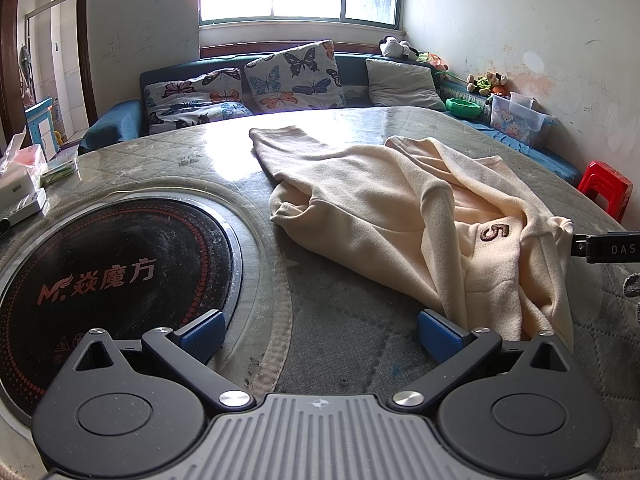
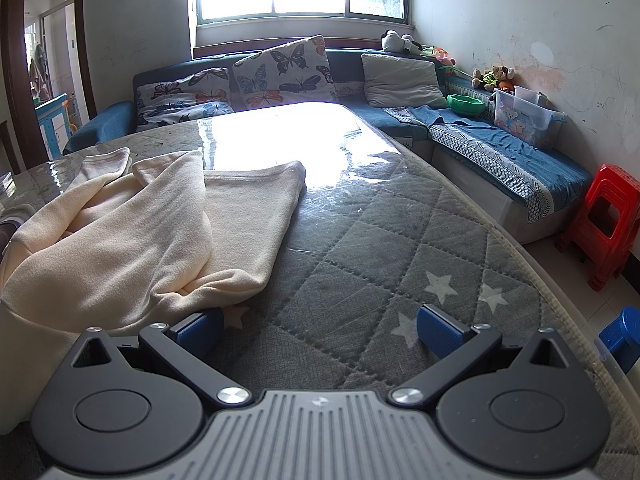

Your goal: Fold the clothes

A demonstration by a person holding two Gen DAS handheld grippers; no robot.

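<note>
Both grippers spread, holding nothing: garment (image 1: 400, 216) lies right of my left gripper (image 1: 319, 334), left of my right gripper (image 2: 320, 332), running away up-frame.

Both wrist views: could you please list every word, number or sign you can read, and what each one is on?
"5": brown figure stitched on the cream garment.
"M. 焱魔方": red brand on the black cooktop set in the table.
"DAS": white letters, cut by the frame edge, on the right gripper.
The cooktop's small warning symbols are too small to read.
The right wrist view shows no text.
</note>
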